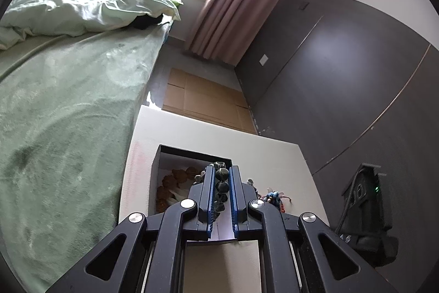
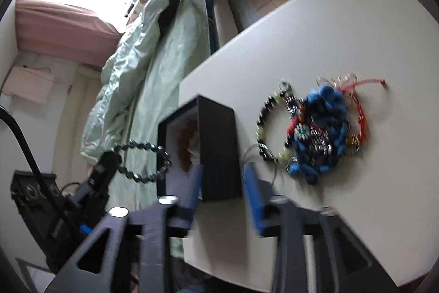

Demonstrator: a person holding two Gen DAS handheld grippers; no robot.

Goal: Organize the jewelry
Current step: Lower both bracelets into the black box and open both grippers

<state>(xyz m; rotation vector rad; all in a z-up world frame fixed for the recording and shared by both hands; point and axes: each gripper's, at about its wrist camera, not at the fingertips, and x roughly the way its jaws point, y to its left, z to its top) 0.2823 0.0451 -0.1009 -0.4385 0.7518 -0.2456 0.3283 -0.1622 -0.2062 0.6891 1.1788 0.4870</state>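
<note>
Two tongs: left (image 1: 221,184) clamping dark bead bracelet (image 1: 221,183) above box rim (image 1: 192,150).

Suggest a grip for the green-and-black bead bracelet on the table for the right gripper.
Pinch the bracelet's free arc nearest the box, one finger inside the ring, one outside, coming from above. It lies flat and open there; its far side runs into the blue bead pile. The right gripper is open.

The left wrist view looks forward and down along its fingers, close over the black box (image 1: 192,155) on the white table (image 1: 274,155), bed on the left, window far. The right wrist view — rolled sideways, slightly blurred — faces the same box (image 2: 219,144) and table (image 2: 329,32) from near.
</note>
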